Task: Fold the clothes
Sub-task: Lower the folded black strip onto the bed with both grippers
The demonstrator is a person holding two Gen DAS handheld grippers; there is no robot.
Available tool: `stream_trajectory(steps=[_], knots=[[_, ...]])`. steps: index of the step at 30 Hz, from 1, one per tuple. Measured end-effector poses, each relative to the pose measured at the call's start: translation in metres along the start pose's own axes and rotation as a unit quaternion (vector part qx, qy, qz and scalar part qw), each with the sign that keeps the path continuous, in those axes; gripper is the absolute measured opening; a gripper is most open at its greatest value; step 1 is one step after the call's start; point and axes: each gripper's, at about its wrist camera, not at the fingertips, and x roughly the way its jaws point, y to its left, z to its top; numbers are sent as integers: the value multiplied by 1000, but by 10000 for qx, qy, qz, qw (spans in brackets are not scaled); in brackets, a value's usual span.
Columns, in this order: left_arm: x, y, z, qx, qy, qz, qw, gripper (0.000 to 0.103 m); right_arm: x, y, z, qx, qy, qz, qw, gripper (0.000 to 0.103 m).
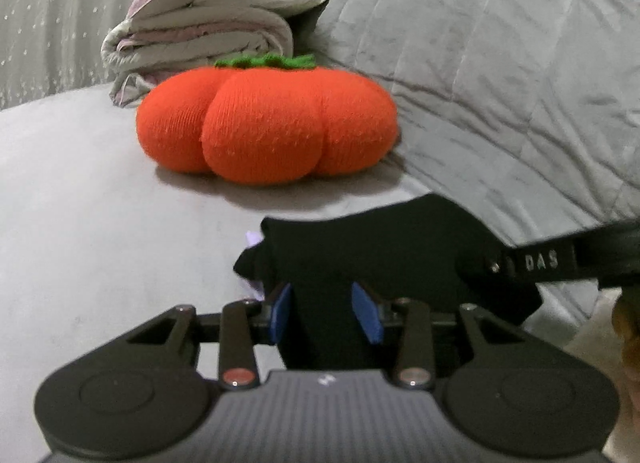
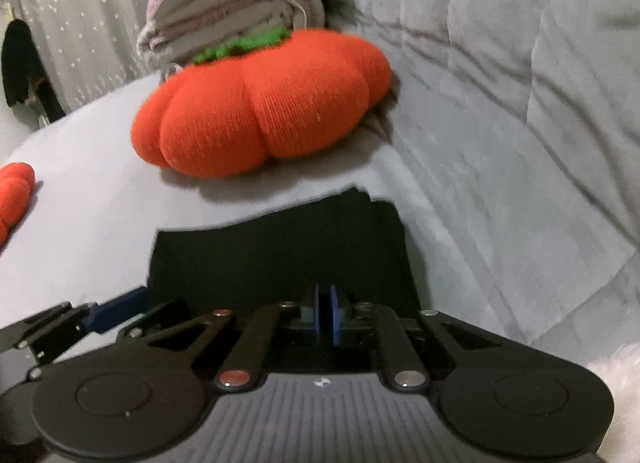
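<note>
Bed (image 1: 100, 223) w/ orange cushion (image 1: 264, 119) behind. Left gripper (image 1: 326, 309) spread open over black garment (image 1: 360, 247); right gripper (image 2: 326, 317) pinched on its edge. Fold stage unclear, keep edges aligned

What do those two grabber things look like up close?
Both grippers, left and right, are matte black, with blue pads on their fingertips. Slim linkage bars end in round bolts, one reddish and one silver. Each has two round black discs and a ribbed grey body with a small white logo. Letters "DAS" show on one.

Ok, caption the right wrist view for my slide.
Right gripper shut over black garment on a grey bed, pumpkin cushion behind.
</note>
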Motion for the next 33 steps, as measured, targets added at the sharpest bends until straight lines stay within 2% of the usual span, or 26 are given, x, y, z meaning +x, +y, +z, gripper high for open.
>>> stream_trajectory(steps=[13,24,33], knots=[[19,-5,-9,352,232,342,9985,44,23,4,-10,-272,292,-179,9990,6],[24,-6,-13,558,174,400,9975,51,25,7,-21,-451,28,-254,9987,6],[23,-8,-13,650,158,458,9967,52,27,8,-20,-423,10,-254,9988,5]])
